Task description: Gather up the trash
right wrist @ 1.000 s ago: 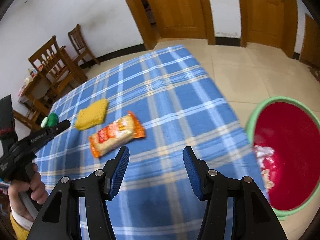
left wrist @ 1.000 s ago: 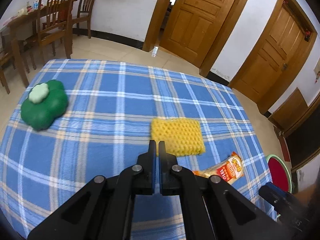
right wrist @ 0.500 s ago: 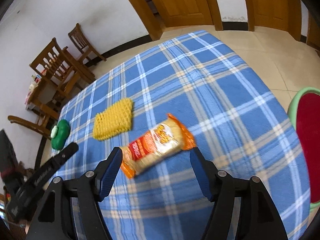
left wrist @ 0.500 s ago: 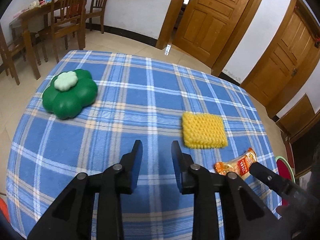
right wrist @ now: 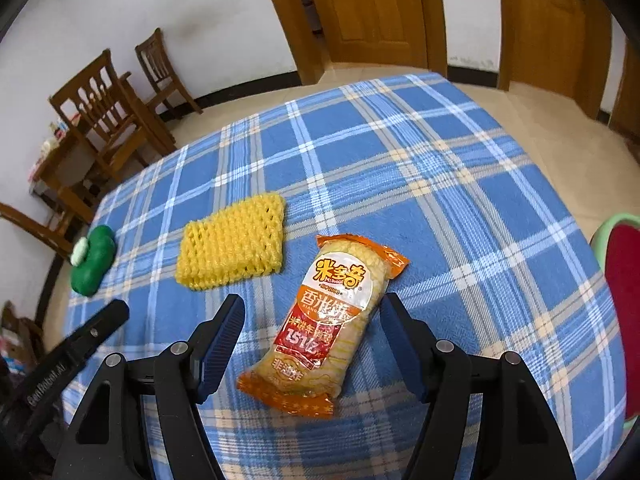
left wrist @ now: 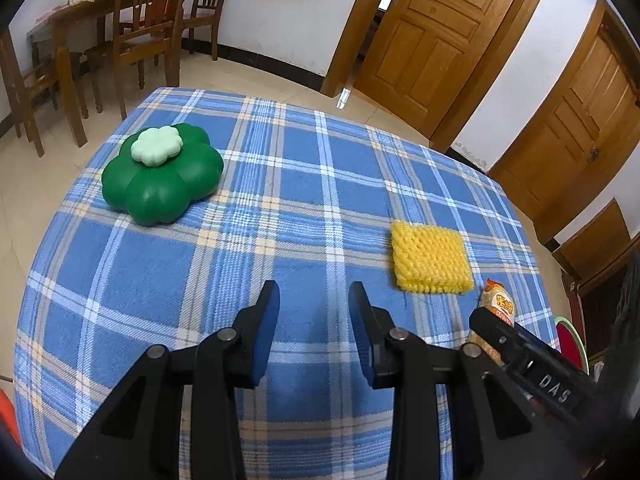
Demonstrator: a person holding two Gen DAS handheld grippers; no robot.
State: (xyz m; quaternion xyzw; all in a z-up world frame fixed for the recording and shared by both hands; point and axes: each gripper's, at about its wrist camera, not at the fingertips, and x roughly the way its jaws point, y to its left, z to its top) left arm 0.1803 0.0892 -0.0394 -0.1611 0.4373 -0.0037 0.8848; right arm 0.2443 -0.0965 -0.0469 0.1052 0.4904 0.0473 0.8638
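one snack packet (right wrist: 332, 320), one yellow foam net (right wrist: 234, 246), one green flower-shaped box (left wrist: 162, 174), two doors (left wrist: 424, 36), three chairs (left wrist: 140, 36)

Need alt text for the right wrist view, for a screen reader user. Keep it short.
The open right gripper frames an orange snack packet lying flat on a blue plaid tablecloth, its fingers on either side without touching it. A yellow foam net lies just beyond, a green flower-shaped object sits at the far left edge, and a red basin shows at right.

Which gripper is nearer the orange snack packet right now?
Right. The right gripper is open with the snack packet between its fingers; the left gripper, also open, sits off to the packet's left.
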